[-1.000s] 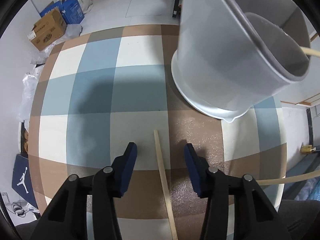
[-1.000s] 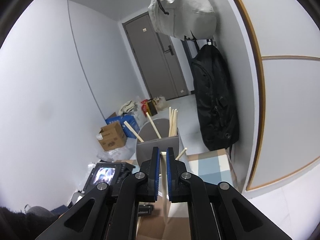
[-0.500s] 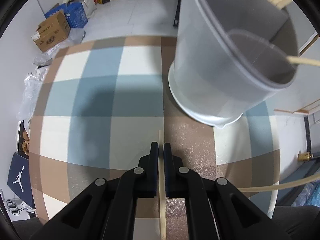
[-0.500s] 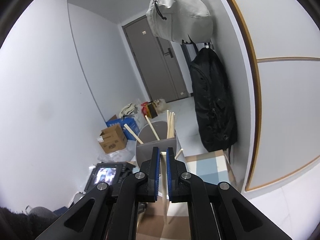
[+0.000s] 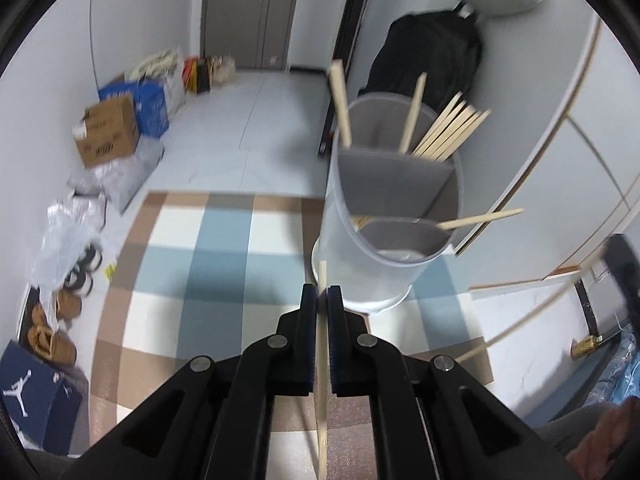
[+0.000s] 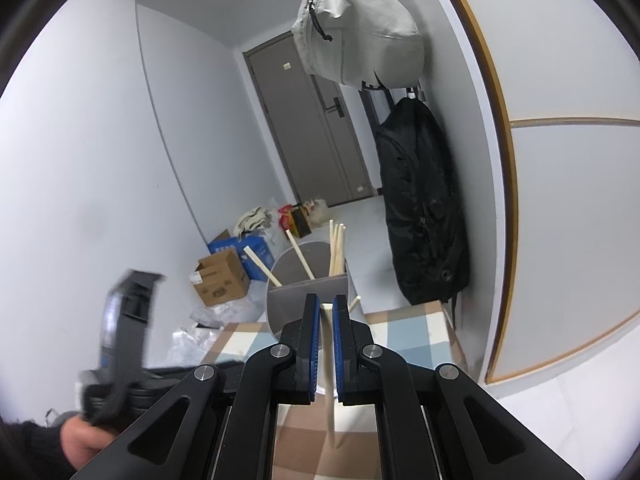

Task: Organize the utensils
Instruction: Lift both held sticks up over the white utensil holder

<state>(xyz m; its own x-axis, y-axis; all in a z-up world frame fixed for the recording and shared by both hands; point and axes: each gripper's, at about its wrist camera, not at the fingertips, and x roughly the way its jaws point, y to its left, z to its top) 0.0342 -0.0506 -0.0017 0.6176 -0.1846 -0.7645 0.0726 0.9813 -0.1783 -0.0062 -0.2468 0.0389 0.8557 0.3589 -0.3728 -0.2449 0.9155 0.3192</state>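
Note:
My left gripper [image 5: 321, 294] is shut on a pale wooden chopstick [image 5: 321, 364] and holds it above the checked tablecloth [image 5: 224, 248], just in front of the grey divided utensil holder [image 5: 394, 216]. Several chopsticks [image 5: 448, 132] stand in the holder's compartments. My right gripper [image 6: 327, 305] is shut on another chopstick [image 6: 329, 376], held upright above the table with the holder [image 6: 308, 280] behind it. That right chopstick also shows in the left wrist view [image 5: 524, 320] at the right.
The holder stands near the table's far right edge. Beyond the table are cardboard boxes [image 5: 106, 128], bags and shoes [image 5: 52, 332] on the floor. A black backpack [image 6: 420, 204] and a grey bag [image 6: 356, 24] hang at the right. The left hand and gripper [image 6: 120, 332] show blurred.
My left gripper closed on the chopstick lying on the table, then lifted and tilted up with it so the holder's top shows. My right gripper stays shut on its chopstick, nearly still.

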